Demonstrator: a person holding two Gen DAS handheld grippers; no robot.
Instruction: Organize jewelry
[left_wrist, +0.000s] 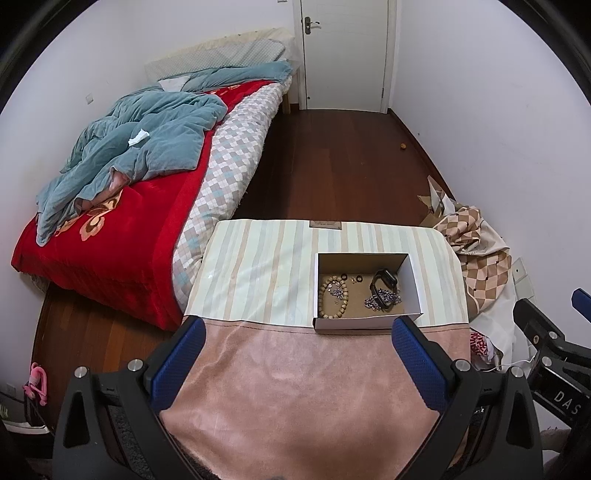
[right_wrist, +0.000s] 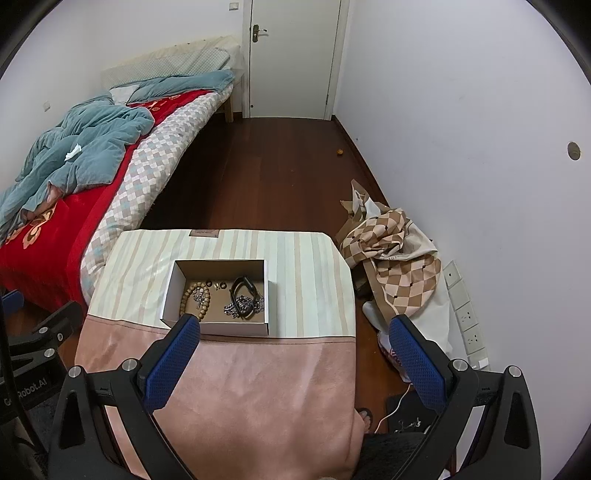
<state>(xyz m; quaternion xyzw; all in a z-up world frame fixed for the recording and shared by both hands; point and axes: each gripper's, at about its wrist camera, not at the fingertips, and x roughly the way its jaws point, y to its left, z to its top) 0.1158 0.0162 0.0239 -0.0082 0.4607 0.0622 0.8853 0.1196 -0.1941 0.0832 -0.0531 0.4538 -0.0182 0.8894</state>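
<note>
One white cardboard box sits on the striped part of the cloth-covered surface. Inside it lie one wooden bead bracelet on the left, one black watch on the right, and one silver chain in a heap touching the watch. A few tiny rings rest near the back wall; they are too small to count. The left tongs are wide open and hold nothing, above the pink part of the cloth. The right tongs are wide open and empty too, just in front of the box. One bed stands to the left.
</note>
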